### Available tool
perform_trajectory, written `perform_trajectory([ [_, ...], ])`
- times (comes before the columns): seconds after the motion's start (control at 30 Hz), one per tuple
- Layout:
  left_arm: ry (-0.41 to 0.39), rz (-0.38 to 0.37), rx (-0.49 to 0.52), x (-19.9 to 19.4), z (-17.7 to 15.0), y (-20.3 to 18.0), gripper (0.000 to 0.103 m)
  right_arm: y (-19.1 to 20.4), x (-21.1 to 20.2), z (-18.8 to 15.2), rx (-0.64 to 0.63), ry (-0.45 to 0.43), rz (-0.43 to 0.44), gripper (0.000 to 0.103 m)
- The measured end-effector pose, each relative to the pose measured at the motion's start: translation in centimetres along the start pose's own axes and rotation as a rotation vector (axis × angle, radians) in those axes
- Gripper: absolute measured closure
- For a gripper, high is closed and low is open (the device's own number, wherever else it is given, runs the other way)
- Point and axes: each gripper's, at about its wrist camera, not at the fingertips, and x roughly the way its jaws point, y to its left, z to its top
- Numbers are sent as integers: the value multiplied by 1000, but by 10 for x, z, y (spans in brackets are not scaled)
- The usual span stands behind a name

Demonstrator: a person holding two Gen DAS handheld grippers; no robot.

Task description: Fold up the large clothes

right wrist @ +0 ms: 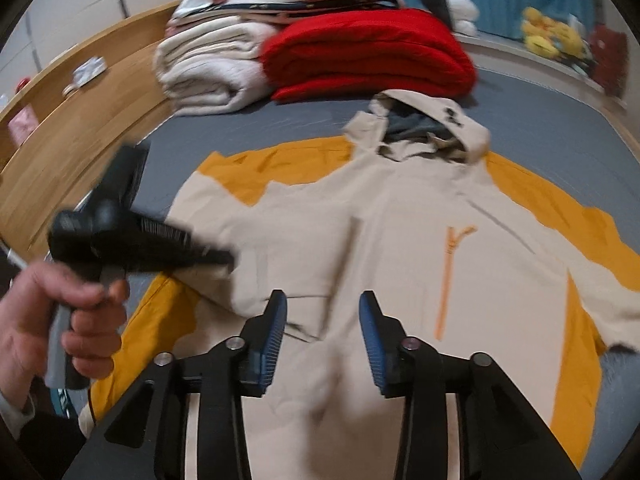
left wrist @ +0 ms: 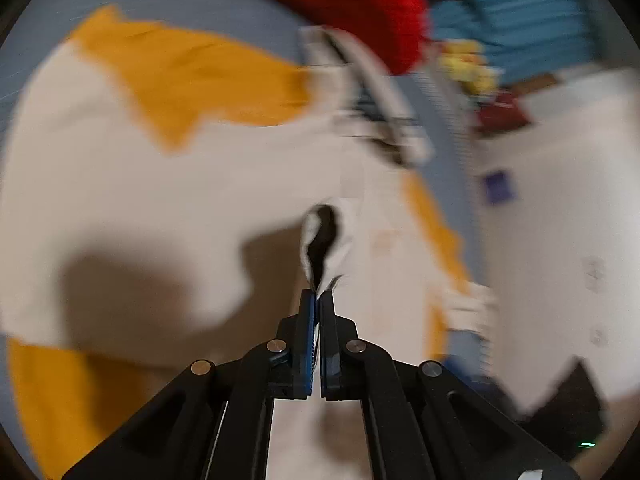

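A large cream and mustard-yellow hooded jacket [right wrist: 360, 216] lies flat, front up, on the grey bed [right wrist: 280, 120], with its hood [right wrist: 472, 128] at the far end. In the blurred left wrist view, my left gripper [left wrist: 319, 296] is shut on a raised fold of the jacket [left wrist: 160, 200], where dark lining shows. The right wrist view shows that left gripper [right wrist: 228, 258], held in a hand [right wrist: 52, 312], at the jacket's left side by the sleeve. My right gripper [right wrist: 323, 296] is open above the jacket's lower front, left of the orange zipper [right wrist: 448, 280], with nothing between its pads.
A folded red blanket [right wrist: 368, 56] and folded cream blankets [right wrist: 212, 72] are stacked at the bed's far end, beyond the hood. A wooden bed frame [right wrist: 80, 128] runs along the left. Yellow plush toys [right wrist: 552, 36] sit at the far right.
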Motion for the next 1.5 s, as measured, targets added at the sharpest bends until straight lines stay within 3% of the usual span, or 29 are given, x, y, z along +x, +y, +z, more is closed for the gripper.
perform_trajectory([
  [0.07,10,-71,10,3,-3,-9,103,6,6,-1,-26,2,16,54],
  [0.2,43,-131,19,14,-8,-20,103,15,21,-6,-57,31,31,50],
  [0.43,63,-122,76,17,-18,-36,103,18,41,-13,-63,80,19,49],
  [0.47,63,-112,84,14,-19,-34,103,17,42,-14,-68,80,-5,53],
  [0.5,59,-102,89,11,-19,-32,103,16,43,-14,-72,77,-37,72],
  [0.6,16,-62,105,1,-11,-29,103,1,37,-9,-15,45,-71,92],
  [0.7,-68,-6,120,-23,0,-20,100,-25,23,1,68,-4,-110,93],
  [0.83,-193,145,101,-56,15,3,100,-80,0,14,214,-71,-187,94],
  [0.9,-217,244,80,-63,20,19,99,-114,-11,18,299,-98,-243,94],
  [1.03,-143,393,59,-49,22,50,98,-155,-28,18,361,-123,-353,94],
  [1.3,-30,464,96,-11,8,67,97,-213,-27,11,527,-48,-410,90],
  [1.4,-12,494,74,-3,6,73,97,-229,-32,1,591,-52,-475,87],
  [1.5,-5,500,73,-2,5,73,94,-240,-36,-3,635,-62,-476,84],
])
